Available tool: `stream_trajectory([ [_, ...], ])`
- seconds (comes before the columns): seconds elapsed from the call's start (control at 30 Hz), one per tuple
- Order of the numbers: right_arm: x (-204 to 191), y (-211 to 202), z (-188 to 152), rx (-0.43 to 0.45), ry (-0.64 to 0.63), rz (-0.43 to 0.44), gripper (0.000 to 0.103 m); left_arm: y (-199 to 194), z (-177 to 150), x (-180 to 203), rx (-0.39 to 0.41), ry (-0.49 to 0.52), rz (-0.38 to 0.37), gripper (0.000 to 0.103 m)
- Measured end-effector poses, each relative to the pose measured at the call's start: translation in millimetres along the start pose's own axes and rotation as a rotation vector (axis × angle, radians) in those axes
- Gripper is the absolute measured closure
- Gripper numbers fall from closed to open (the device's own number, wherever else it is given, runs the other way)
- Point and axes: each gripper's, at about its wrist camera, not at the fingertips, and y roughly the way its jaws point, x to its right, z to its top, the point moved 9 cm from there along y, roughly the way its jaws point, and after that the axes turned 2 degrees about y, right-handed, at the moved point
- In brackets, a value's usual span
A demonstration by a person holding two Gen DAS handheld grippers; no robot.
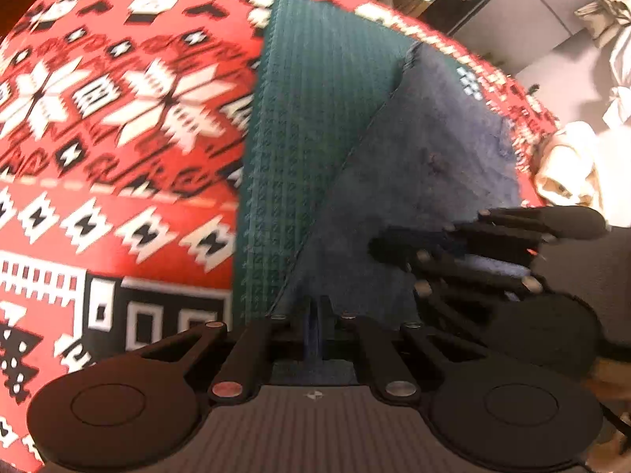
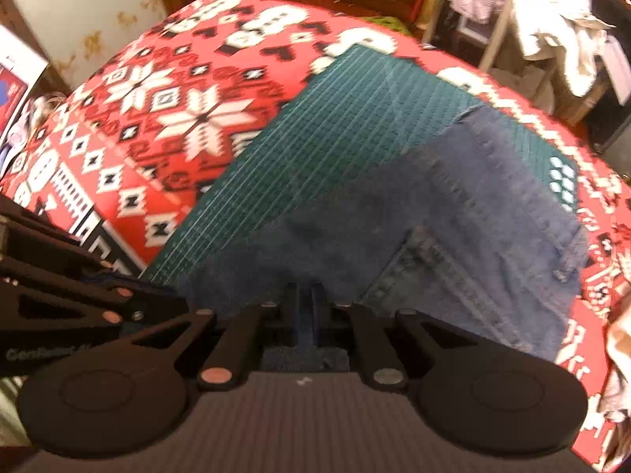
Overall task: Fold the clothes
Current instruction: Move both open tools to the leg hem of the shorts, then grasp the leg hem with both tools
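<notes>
A pair of blue jeans [image 2: 453,205] lies partly on a green cutting mat [image 2: 355,110], with a back pocket and a waistband showing at the right. In the left wrist view the jeans [image 1: 414,165] rise as a lifted sheet over the mat [image 1: 307,118]. My left gripper [image 1: 314,309] is shut on a denim edge at the near side. Close beside it, my right gripper [image 2: 305,297] is shut on the same near edge. The black frame of the right gripper [image 1: 493,252] shows at the right of the left wrist view, and the left gripper's frame [image 2: 79,299] at the left of the right wrist view.
A red, white and black patterned blanket [image 2: 177,98] covers the bed under the mat. A cream cloth bundle [image 1: 568,169] sits off the bed's right edge. Pale clothes [image 2: 552,19] hang over furniture at the back right. A box [image 2: 15,90] stands at the far left.
</notes>
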Motion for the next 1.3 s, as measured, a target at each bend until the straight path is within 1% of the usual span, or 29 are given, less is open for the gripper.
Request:
stream_trajectory([
  [0.1,-8.4,11.8,-2.5,-0.023,-0.036,0.028,0.097,1.8,-8.4,-9.4,-0.017,-0.033,-0.015,0.101],
  [0.17,-13.9,19.7,-4.2,-0.038,-0.060,0.047,0.097,1.6,-10.8,-12.3,-0.018,-0.034,-0.020,0.101],
  [0.2,-11.0,21.9,-2.0,-0.039,-0.049,0.048,0.101,1.2,-11.0,-12.3,-0.017,-0.031,-0.022,0.101],
  [0.23,-4.4,23.3,2.8,-0.035,-0.022,0.047,0.103,0.8,-11.3,-12.2,-0.016,-0.028,-0.023,0.100],
  [0.33,6.6,25.9,15.2,-0.030,0.029,0.074,0.103,0.4,-12.7,-11.8,-0.014,-0.014,-0.023,0.100],
  [0.43,3.9,21.5,17.9,-0.004,-0.011,0.032,0.102,-0.9,-13.4,-14.1,-0.013,-0.022,-0.026,0.100],
  [0.47,0.8,20.4,17.9,-0.003,-0.018,0.036,0.100,-1.2,-13.4,-14.6,-0.012,-0.024,-0.027,0.100],
  [0.53,-11.2,19.5,16.4,-0.012,-0.049,0.078,0.100,-1.8,-13.6,-14.6,-0.012,-0.020,-0.026,0.100],
  [0.57,-16.5,20.4,15.8,-0.015,-0.077,0.085,0.100,-2.0,-13.7,-14.2,-0.011,-0.014,-0.025,0.100],
  [0.63,-13.1,25.1,18.0,-0.010,-0.114,0.039,0.103,-2.4,-14.5,-13.5,-0.008,0.000,-0.023,0.100],
  [0.7,6.0,29.4,26.4,0.005,-0.066,-0.004,0.103,-2.5,-15.3,-13.0,-0.005,0.013,-0.023,0.100],
  [0.83,53.1,35.9,45.1,0.039,0.018,-0.122,0.103,-2.1,-16.3,-13.3,0.002,0.020,-0.028,0.100],
  [0.87,63.1,35.4,48.4,0.048,0.042,-0.133,0.103,-1.8,-16.4,-13.2,0.001,0.020,-0.028,0.100],
  [0.97,86.2,28.7,54.7,0.074,0.111,-0.128,0.103,-1.8,-15.5,-12.8,-0.006,0.021,-0.020,0.100],
  [1.03,91.5,20.6,52.8,0.082,0.118,-0.137,0.103,-2.7,-13.9,-12.1,-0.010,0.019,-0.018,0.101],
  [1.1,94.5,8.0,46.1,0.089,0.147,-0.115,0.099,-8.2,-9.9,-9.4,-0.007,0.022,-0.021,0.101],
  [1.2,103.3,-20.0,32.6,0.102,0.224,-0.085,0.098,-22.1,-0.3,-2.6,-0.001,0.040,-0.033,0.099],
  [1.23,108.5,-29.8,26.8,0.106,0.253,-0.081,0.096,-27.5,5.0,1.0,0.002,0.046,-0.045,0.098],
  [1.27,114.8,-37.9,21.1,0.107,0.281,-0.083,0.092,-33.2,11.7,4.4,0.004,0.047,-0.057,0.097],
  [1.3,123.3,-42.5,17.2,0.108,0.305,-0.089,0.091,-37.1,19.3,7.5,0.003,0.057,-0.052,0.097],
])
